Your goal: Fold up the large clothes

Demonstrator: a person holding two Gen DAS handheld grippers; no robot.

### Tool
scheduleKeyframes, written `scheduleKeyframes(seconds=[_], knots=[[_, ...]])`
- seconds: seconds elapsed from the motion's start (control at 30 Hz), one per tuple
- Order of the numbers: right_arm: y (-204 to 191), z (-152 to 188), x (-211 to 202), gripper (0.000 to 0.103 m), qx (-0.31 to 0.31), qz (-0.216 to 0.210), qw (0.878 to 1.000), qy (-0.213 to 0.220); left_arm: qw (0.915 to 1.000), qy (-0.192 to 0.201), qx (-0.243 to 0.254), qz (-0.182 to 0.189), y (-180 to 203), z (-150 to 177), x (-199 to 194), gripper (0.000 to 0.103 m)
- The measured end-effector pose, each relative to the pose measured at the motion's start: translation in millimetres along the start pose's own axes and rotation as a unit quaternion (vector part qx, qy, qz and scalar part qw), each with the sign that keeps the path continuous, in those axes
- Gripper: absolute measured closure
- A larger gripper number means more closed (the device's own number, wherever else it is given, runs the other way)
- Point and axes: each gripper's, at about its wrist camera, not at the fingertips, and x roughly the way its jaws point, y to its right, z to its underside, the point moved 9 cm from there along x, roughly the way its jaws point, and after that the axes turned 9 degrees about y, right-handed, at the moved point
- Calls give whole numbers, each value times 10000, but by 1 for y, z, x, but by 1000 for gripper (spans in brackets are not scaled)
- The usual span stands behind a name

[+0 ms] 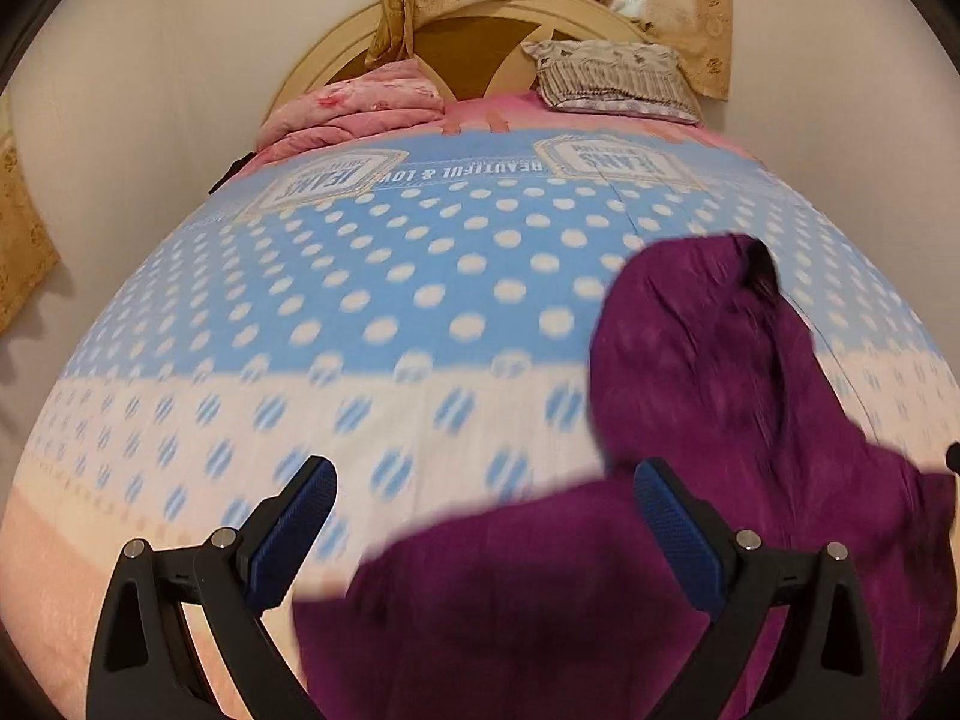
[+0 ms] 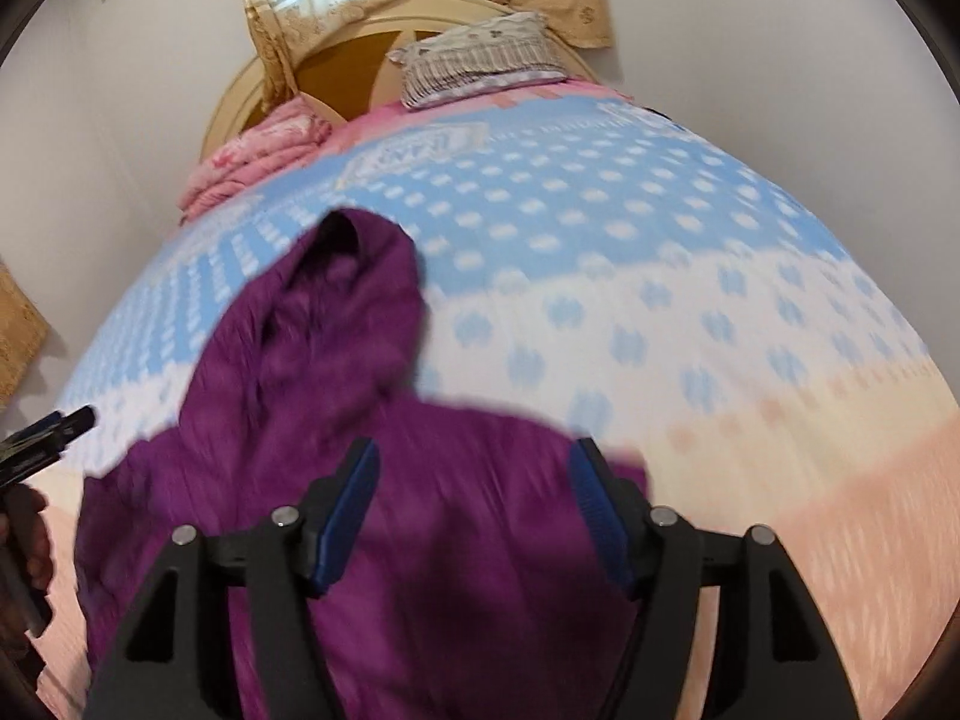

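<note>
Garment (image 2: 336, 420) beneath open right tool (image 2: 474, 468)

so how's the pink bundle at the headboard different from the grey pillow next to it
The pink bundle is a rumpled, stacked heap; the grey pillow is one flat, tidy piece. The pink bundle has a faint flower print; the grey pillow has stripes and small dark motifs. Both lie at the head of the bed, against the headboard.

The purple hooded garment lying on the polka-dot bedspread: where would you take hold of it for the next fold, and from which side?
Probably the hood tip of the purple hooded garment. It sticks out as a narrow free flap toward the headboard, flat on the polka-dot bedspread. Come from the near side, over the body, with the open right gripper, and draw it back. The left gripper is open too.
</note>
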Motion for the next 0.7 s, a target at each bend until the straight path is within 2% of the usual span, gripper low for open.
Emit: scheduleKeyframes(seconds=[0.17,0.33,0.63,0.67,0.7], knots=[[-19,-31,62,33,22,-261,9993,-262,9989,-270,-182,346,27,-33,58,3],[-32,-48,107,33,122,-479,9979,-416,9973,-445,-226,538,48,-40,99,3],[-38,-42,164,33,27,-450,9967,-676,9966,-590,15,573,63,-36,145,4],[-39,-41,167,33,29,-472,9965,-692,9964,-610,15,590,64,-34,149,4],[-39,-40,171,36,-13,-456,9964,-715,9961,-621,35,622,66,-32,153,16]])
